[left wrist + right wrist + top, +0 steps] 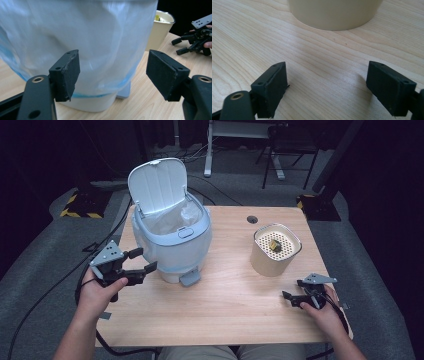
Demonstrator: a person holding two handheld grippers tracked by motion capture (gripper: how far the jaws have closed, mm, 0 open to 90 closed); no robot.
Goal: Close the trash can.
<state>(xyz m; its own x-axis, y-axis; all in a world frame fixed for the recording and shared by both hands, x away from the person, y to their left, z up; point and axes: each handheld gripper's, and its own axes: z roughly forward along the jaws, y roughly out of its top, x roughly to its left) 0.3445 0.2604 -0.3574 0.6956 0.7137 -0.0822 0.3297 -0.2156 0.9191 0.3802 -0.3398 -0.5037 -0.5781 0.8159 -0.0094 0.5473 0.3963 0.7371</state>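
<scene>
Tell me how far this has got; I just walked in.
Done: the bin's lid is up, bag fitted. In hand: nothing; left gripper beside the bin and right gripper by the canister are open. Left: probably moving the small item atop the canister.

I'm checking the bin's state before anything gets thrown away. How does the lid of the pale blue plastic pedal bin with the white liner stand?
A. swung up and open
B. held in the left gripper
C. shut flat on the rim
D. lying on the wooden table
A: in the high view the lid of the pale blue plastic pedal bin stands raised behind the rim, with the white liner exposed.
</scene>
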